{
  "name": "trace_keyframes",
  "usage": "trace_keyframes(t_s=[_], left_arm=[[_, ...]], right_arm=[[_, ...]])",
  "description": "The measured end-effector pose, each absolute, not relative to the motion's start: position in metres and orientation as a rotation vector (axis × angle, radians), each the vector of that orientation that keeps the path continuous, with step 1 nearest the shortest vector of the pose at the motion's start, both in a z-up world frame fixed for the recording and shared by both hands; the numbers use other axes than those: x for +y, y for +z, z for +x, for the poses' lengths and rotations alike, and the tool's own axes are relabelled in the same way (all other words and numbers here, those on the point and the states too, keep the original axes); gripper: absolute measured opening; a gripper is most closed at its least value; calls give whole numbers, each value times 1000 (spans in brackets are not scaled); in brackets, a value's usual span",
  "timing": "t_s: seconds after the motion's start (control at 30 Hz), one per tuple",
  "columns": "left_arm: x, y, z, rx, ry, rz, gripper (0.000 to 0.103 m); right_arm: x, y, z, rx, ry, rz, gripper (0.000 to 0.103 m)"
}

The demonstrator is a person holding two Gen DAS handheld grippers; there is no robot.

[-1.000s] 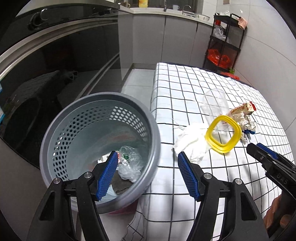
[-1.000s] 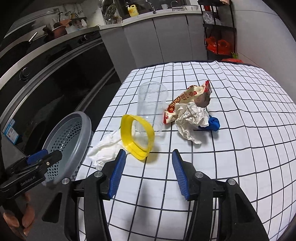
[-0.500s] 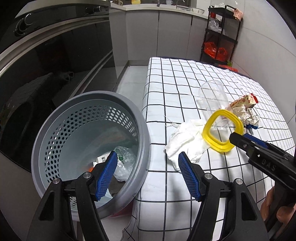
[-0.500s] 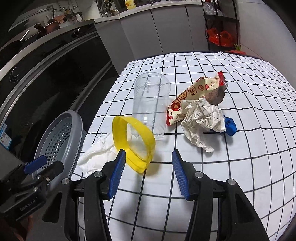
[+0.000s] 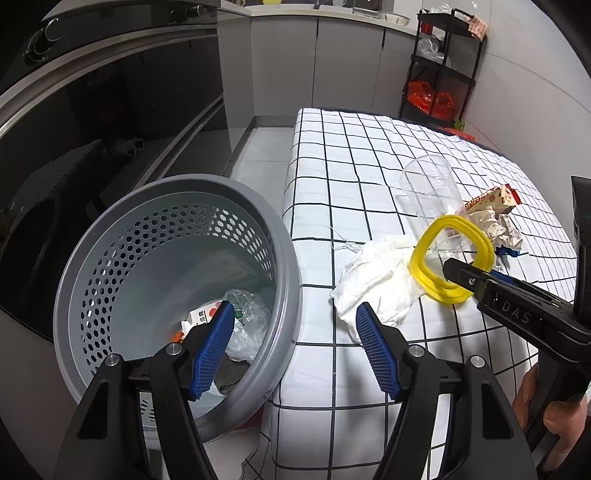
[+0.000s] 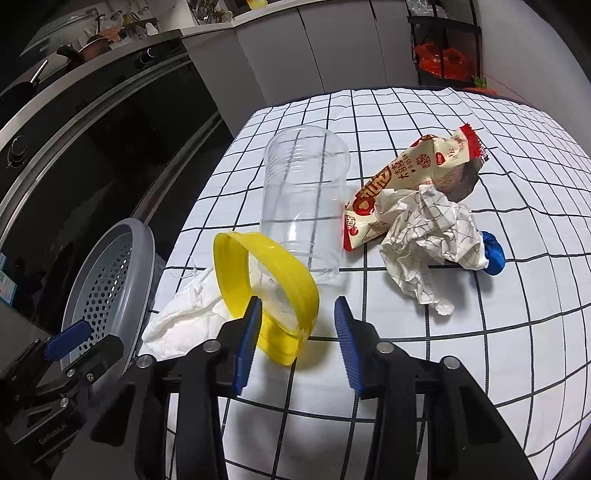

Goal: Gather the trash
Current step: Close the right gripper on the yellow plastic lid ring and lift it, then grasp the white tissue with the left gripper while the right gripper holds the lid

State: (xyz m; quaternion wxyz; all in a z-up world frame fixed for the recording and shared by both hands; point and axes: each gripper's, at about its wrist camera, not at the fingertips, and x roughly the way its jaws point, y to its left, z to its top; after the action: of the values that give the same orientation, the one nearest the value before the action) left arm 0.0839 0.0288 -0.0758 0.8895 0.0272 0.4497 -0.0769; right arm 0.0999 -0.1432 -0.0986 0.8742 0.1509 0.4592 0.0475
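The place was a home kitchen. Along one side ran a long black glass front with steel trim and round control knobs, as on a built-in cooker. On top of it stood a pan with a long handle. Further back, grey cabinet doors stood under a pale counter, where a yellow bottle and some utensils stood. In the corner there was a black metal rack holding red plastic bags. The floor had light tiles. The worktop had a white cloth with a black grid, and a grey perforated bin stood beside it.
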Motion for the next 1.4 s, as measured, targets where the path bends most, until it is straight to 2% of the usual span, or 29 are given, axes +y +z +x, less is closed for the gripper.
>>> trace_keyframes(t_s=[0.1, 0.3, 0.6, 0.9, 1.3, 1.37, 1.4], left_arm=[[26, -77, 85, 933, -170, 61, 67], [18, -77, 85, 925, -189, 69, 67], [6, -75, 82, 906, -211, 85, 70], [-25, -82, 93, 912, -262, 123, 72], [-53, -107, 110, 971, -278, 160, 72], [-54, -110, 111, 981, -280, 157, 70], [-54, -111, 111, 986, -280, 156, 65]], right_arm=[[-144, -99, 99, 956, 107, 320, 23], [-146, -95, 93, 931, 118, 333, 13], [-173, -72, 57, 844, 87, 375, 13], [-209, -68, 12, 837, 20, 432, 13], [-214, -63, 6, 824, 33, 441, 13], [-214, -64, 8, 826, 37, 443, 13], [-214, -64, 8, 827, 38, 444, 13]])
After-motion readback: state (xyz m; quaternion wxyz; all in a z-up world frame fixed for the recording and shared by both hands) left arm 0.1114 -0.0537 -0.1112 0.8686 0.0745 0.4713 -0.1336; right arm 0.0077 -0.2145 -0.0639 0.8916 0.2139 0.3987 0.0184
